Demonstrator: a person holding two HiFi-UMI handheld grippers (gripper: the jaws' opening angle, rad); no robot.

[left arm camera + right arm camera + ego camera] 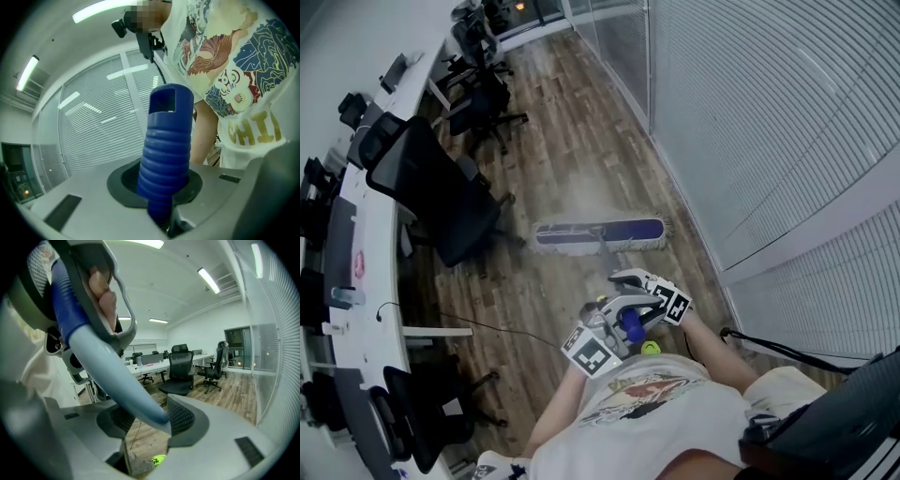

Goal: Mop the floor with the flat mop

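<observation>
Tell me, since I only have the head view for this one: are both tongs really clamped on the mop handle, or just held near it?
Observer: The left one is. In the left gripper view, the left tongs are closed on the ribbed blue grip at the handle's end.
Reviewer: And the right?
Observer: The right gripper view shows the right tongs closed on the pale shaft, below the blue grip.
Reviewer: Any detail on the grip that I can't see?
Observer: Its end has a rectangular opening, clear in the left gripper view.
</observation>
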